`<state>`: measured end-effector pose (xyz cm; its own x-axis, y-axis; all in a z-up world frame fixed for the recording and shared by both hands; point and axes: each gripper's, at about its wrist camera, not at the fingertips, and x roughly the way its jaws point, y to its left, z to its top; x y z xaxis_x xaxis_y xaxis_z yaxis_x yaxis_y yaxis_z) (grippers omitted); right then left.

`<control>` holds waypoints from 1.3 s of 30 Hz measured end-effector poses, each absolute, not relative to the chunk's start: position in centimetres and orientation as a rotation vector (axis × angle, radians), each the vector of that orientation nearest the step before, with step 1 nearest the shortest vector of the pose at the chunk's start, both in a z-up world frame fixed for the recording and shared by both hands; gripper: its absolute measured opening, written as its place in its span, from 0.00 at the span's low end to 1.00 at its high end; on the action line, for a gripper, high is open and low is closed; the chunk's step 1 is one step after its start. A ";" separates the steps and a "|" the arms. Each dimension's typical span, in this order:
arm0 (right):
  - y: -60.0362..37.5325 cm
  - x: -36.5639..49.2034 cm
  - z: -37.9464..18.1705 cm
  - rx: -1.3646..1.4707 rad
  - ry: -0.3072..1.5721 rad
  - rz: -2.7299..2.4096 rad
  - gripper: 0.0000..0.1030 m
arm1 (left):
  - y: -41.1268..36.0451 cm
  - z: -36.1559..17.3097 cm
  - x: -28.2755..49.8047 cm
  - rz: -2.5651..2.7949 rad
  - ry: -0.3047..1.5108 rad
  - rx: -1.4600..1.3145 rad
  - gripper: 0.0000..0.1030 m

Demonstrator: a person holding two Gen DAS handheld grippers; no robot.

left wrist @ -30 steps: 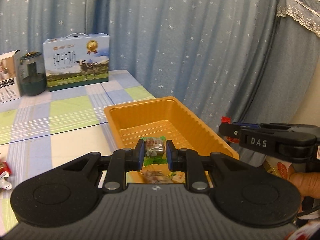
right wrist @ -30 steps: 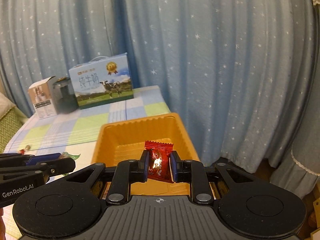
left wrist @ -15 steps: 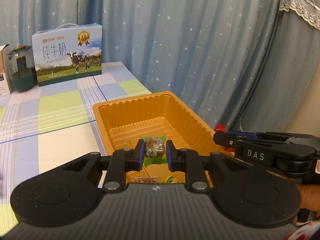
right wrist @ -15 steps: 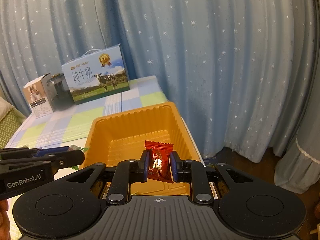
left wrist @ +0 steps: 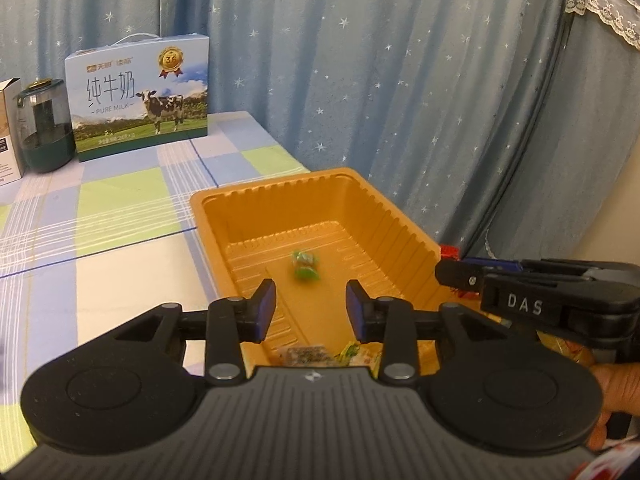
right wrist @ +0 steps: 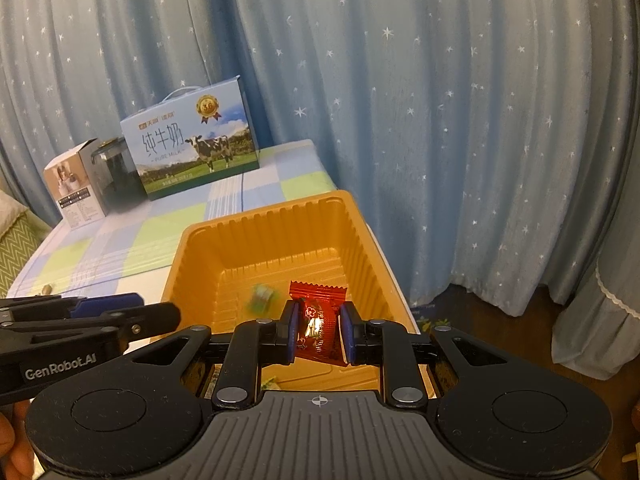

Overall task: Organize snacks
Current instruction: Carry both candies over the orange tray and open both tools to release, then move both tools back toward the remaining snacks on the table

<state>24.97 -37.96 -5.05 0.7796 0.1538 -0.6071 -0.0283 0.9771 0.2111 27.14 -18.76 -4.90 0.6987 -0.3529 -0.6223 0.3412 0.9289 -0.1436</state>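
- White carton (right wrist: 74, 190) and dark jar (left wrist: 44, 126) stand at the table's far left edge, touching or nearly so.
- Milk box (left wrist: 140, 100) with a cow picture sits just right of the jar, at about 10 o'clock from the orange tray (left wrist: 400, 220), well apart from it.
- Checked tablecloth (left wrist: 120, 208) lies bare between the box and the tray.
- Left gripper (left wrist: 310, 304) — jaws opening, nothing between the pads; the green candy (left wrist: 306, 265) is blurred, inside the tray just beyond the fingertips at 12 o'clock.
- More wrappers (left wrist: 320, 354) lie at the tray's near end, partly hidden by the left gripper's body.
- Right gripper (right wrist: 318, 330) is clamped on a red candy (right wrist: 318, 312) above the tray's near right part; in the left view its arm crosses the tray's right rim at 3 o'clock.
- Starred blue curtain (right wrist: 440, 120) hangs behind and to the right.
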 end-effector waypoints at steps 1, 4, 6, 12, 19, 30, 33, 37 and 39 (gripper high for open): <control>-37.9 25.0 -5.1 0.196 0.672 0.100 0.22 | -18.6 -4.9 27.0 -0.384 0.699 -0.017 0.34; -37.7 25.0 -5.0 0.196 0.670 0.103 0.22 | -17.9 -4.7 26.6 -0.373 0.690 -0.013 0.38; -37.6 25.0 -4.9 0.197 0.666 0.104 0.22 | -17.4 -4.6 26.4 -0.367 0.685 -0.012 0.39; -37.3 25.7 -5.0 0.226 0.663 0.130 0.33 | -16.0 -4.4 25.8 -0.340 0.675 -0.019 0.51; -37.1 24.9 -4.7 0.245 0.656 0.114 0.69 | -14.6 -4.3 24.3 -0.305 0.665 -0.010 0.67; -35.0 22.5 -2.4 0.227 0.642 0.140 0.69 | -11.2 -3.1 21.3 -0.203 0.652 -0.010 0.77; -34.0 21.9 -1.7 0.215 0.633 0.150 0.69 | -9.9 -2.5 20.5 -0.184 0.645 -0.022 0.80; -32.5 21.2 -0.8 0.206 0.628 0.171 0.69 | -8.0 -1.7 19.6 -0.163 0.630 -0.041 0.85; -31.5 21.0 -0.6 0.199 0.628 0.187 0.69 | -7.1 -1.3 19.0 -0.144 0.615 -0.044 0.86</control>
